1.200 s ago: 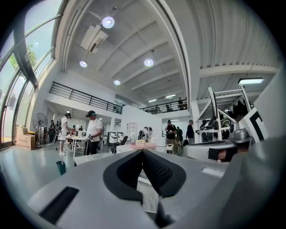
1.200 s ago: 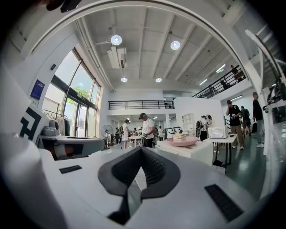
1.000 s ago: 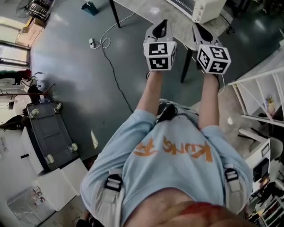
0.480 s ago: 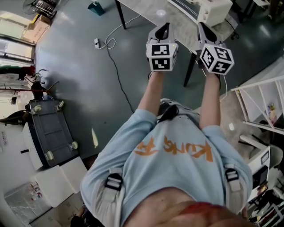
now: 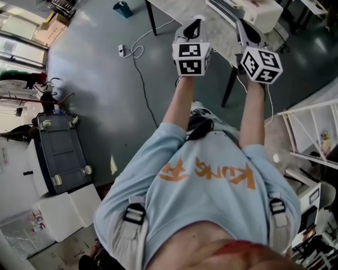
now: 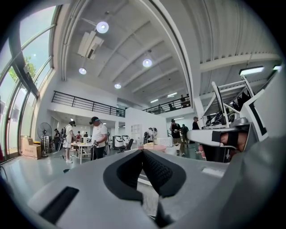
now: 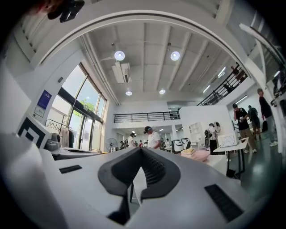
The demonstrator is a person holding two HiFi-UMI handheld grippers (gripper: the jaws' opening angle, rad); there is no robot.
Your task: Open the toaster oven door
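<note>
The left gripper is keeping its fingers pressed fully together, the black ribbed pads meeting along one line with nothing lying between them. The right gripper is doing the same: its fingers are closing on each other and gripping nothing. Neither gripper is touching anything; both are hanging in the air side by side at the ends of the person's outstretched arms, over the near part of the pale stone-patterned surface.

The toaster oven, a cream-coloured box, is sitting farther along that surface at the top edge of the head view, just beyond the right gripper's tips and apart from both grippers. Whether its door is up or down cannot be made out from here.

Only the head view is showing the oven, the surface's black legs, the white cable trailing over the grey floor and the dark wheeled cart at the left. The two gripper views are pointing level across a tall hall instead, taking in round ceiling lights, a balcony railing and people standing around distant tables. The left gripper view is also catching the right gripper alongside it at its right edge.
</note>
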